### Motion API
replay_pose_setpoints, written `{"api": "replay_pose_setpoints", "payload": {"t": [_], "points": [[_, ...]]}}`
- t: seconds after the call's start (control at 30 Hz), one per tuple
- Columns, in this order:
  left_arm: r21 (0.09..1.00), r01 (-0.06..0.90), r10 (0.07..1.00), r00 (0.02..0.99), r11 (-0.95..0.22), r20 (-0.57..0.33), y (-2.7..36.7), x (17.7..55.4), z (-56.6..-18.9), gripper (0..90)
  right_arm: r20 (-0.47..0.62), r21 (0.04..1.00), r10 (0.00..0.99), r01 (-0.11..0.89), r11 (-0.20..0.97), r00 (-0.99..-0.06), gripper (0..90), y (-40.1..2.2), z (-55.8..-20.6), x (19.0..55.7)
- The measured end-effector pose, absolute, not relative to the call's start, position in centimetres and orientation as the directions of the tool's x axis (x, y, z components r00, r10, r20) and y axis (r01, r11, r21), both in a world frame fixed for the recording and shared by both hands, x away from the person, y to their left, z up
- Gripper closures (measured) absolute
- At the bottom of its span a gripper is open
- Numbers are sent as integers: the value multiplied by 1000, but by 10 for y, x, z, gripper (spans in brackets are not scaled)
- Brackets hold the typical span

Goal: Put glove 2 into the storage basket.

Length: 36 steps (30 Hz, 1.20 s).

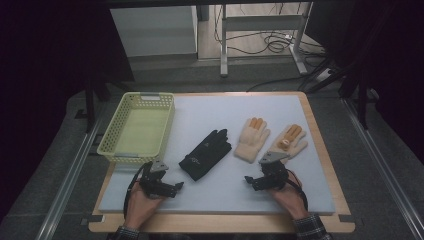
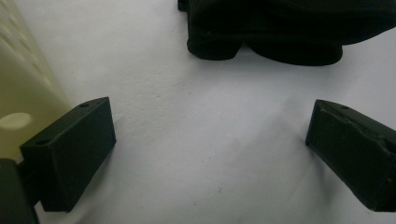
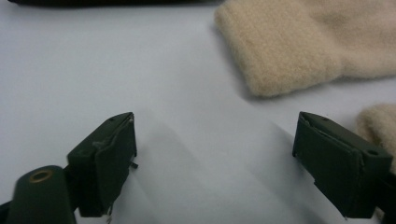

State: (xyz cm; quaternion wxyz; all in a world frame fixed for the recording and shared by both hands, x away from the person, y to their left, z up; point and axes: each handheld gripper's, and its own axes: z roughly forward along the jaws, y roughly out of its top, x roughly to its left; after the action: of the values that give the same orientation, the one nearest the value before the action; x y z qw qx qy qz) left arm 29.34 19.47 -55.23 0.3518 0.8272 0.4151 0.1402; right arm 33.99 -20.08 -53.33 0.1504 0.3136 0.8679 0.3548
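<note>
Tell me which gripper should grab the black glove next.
Left. The left gripper sits nearest the black glove, jaws open toward its cuff; the right gripper faces the beige gloves.

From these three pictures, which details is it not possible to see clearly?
- Black glove, left gripper view: top edge cuts off all but its cuff.
- Logo on it, high view: too small to read.
- Right beige glove, high view: the right gripper covers its cuff.
- Basket, left gripper view: blurred.

Black glove (image 2: 280, 32): fingers cut by top edge.
Right beige glove (image 1: 289, 142): cuff hidden behind right gripper (image 1: 262, 180).
Basket (image 2: 23, 88): blurred.
</note>
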Motion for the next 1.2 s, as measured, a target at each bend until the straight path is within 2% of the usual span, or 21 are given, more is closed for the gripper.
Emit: {"api": "replay_pose_setpoints", "payload": {"t": [0.27, 0.4, 0.67, 1.07, 1.2], "points": [[702, 587, 789, 611, -402, -59, 195, 292, -551, 44, -41, 712, 653, 436, 550, -756, 132, -201, -534, 339], [710, 594, 779, 619, -379, -101, 197, 291, -549, 45, -41, 713, 653, 436, 550, -756, 132, -201, -534, 339], [726, 575, 768, 632, -377, -102, 192, 286, -529, 25, -42, 712, 652, 435, 551, -757, 132, -201, -534, 340], [710, 543, 735, 676, -448, -54, 164, 302, -509, 0, -42, 713, 652, 434, 551, -757, 132, -201, -534, 340], [717, 505, 719, 695, -481, -7, 152, 313, -502, 0, -42, 713, 651, 434, 551, -758, 132, -201, -534, 340]]}}
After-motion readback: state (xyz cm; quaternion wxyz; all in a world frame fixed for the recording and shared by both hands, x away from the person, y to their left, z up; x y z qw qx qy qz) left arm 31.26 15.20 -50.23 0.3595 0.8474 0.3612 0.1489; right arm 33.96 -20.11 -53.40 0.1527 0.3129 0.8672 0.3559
